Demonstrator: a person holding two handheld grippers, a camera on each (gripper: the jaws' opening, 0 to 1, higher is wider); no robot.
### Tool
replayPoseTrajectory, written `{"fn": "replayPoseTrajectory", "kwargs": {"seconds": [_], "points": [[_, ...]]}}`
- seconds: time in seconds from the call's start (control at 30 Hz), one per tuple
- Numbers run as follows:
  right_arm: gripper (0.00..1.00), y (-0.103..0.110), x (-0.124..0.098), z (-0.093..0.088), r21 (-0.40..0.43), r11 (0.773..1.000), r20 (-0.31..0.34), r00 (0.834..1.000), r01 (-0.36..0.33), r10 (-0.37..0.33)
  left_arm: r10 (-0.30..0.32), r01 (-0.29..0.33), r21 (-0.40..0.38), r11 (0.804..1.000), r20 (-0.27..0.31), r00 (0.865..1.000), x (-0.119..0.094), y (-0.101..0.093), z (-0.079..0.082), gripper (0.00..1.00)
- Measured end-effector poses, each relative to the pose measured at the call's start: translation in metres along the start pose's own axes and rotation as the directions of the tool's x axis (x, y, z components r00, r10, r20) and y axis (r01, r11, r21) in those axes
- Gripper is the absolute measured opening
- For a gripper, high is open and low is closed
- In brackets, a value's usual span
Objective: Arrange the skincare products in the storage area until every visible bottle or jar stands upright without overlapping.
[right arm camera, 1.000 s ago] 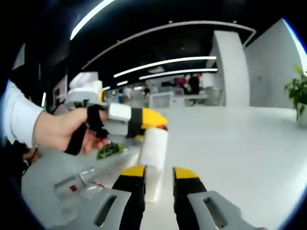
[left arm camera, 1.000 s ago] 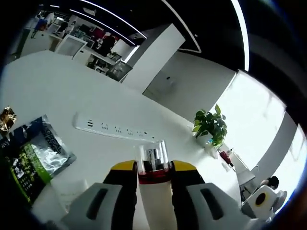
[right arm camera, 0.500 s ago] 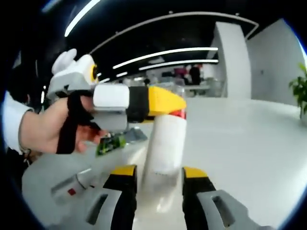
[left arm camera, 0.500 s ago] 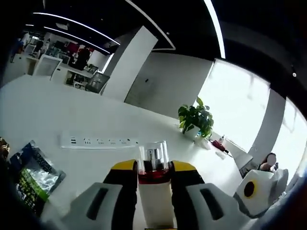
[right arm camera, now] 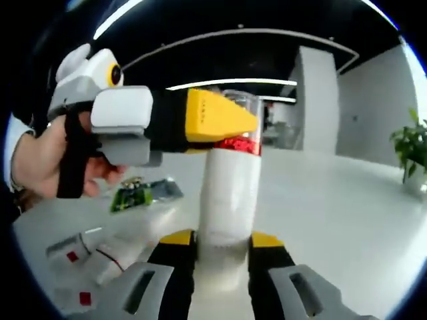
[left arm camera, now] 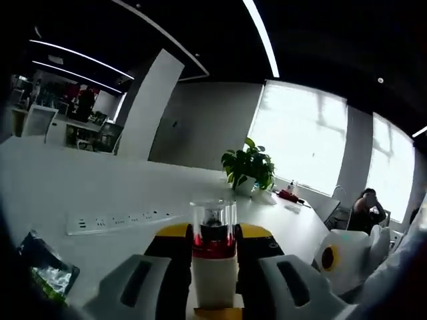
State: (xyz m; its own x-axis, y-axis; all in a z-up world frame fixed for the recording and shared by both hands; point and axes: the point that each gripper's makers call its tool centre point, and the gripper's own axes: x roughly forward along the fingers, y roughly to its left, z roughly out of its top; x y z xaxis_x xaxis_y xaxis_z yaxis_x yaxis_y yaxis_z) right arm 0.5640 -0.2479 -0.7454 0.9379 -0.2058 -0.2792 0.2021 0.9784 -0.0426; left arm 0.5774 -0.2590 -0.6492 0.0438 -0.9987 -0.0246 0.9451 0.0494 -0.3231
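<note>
Bottle (right arm camera: 230, 193) upright at frame centre, clenched by left gripper (left arm camera: 213, 241), right gripper (right arm camera: 220, 241) closing round its base; release remains.

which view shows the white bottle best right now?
Right gripper view: the white bottle stands upright, body, red band and clear cap visible, with the left hand-held gripper clamped near its top. In the left gripper view, yellow fingertips hide its sides, leaving the cap and front strip.
</note>
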Motion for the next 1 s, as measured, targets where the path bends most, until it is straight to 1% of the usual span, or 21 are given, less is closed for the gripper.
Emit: {"fn": "replayPoseTrajectory", "kwargs": {"seconds": [0.07, 0.1, 0.2, 0.27, 0.33, 0.4, 0.53, 0.6, 0.77, 0.83, 0.87, 1.0], "points": [[0.25, -0.002, -0.001, -0.001, -0.017, 1.0, 0.011, 1.0, 0.012, -0.012, -0.015, 0.015, 0.012, 1.0, -0.001, 1.0, 0.002, -0.002, -0.001, 0.2], [0.25, -0.003, -0.005, 0.0, -0.039, 0.999, 0.023, 0.999, 0.027, -0.026, -0.024, 0.024, 0.023, 0.999, 0.002, 1.0, 0.003, -0.003, 0.0, 0.2], [0.25, -0.007, -0.004, -0.001, -0.06, 0.996, 0.033, 0.997, 0.065, -0.063, -0.052, 0.053, 0.055, 0.997, -0.006, 0.999, 0.004, -0.007, 0.0, 0.2], [0.25, -0.008, -0.003, 0.0, -0.064, 0.994, 0.04, 0.996, 0.084, -0.082, -0.06, 0.061, 0.09, 0.994, -0.016, 0.998, 0.002, -0.018, 0.001, 0.2], [0.25, -0.008, -0.002, 0.0, -0.067, 0.993, 0.049, 0.994, 0.101, -0.098, -0.075, 0.078, 0.134, 0.988, -0.032, 0.997, 0.002, -0.017, 0.001, 0.2], [0.25, -0.009, -0.003, 0.0, -0.072, 0.989, 0.058, 0.99, 0.13, -0.126, -0.085, 0.091, 0.157, 0.983, -0.041, 0.996, 0.001, -0.017, 0.0, 0.2], [0.25, -0.007, -0.007, 0.0, -0.074, 0.985, 0.071, 0.986, 0.159, -0.153, -0.113, 0.121, 0.192, 0.974, -0.056, 0.992, -0.001, -0.017, -0.001, 0.2], [0.25, -0.006, -0.009, 0.0, -0.067, 0.982, 0.072, 0.983, 0.175, -0.17, -0.126, 0.139, 0.221, 0.965, -0.073, 0.989, -0.001, -0.017, -0.002, 0.2], [0.25, -0.006, -0.013, 0.0, -0.061, 0.97, 0.074, 0.97, 0.237, -0.233, -0.16, 0.183, 0.278, 0.943, -0.102, 0.982, 0.0, -0.021, -0.004, 0.21], [0.26, -0.007, -0.012, 0.0, -0.051, 0.962, 0.075, 0.962, 0.269, -0.264, -0.179, 0.207, 0.302, 0.931, -0.117, 0.977, 0.001, -0.024, -0.006, 0.21], [0.26, -0.008, -0.012, 0.0, -0.032, 0.958, 0.075, 0.956, 0.286, -0.283, -0.185, 0.214, 0.306, 0.928, -0.121, 0.975, 0.001, -0.025, -0.006, 0.21], [0.26, -0.008, -0.013, 0.0, -0.013, 0.945, 0.074, 0.943, 0.328, -0.326, -0.209, 0.246, 0.343, 0.907, -0.143, 0.967, 0.001, -0.028, -0.008, 0.21]]}}
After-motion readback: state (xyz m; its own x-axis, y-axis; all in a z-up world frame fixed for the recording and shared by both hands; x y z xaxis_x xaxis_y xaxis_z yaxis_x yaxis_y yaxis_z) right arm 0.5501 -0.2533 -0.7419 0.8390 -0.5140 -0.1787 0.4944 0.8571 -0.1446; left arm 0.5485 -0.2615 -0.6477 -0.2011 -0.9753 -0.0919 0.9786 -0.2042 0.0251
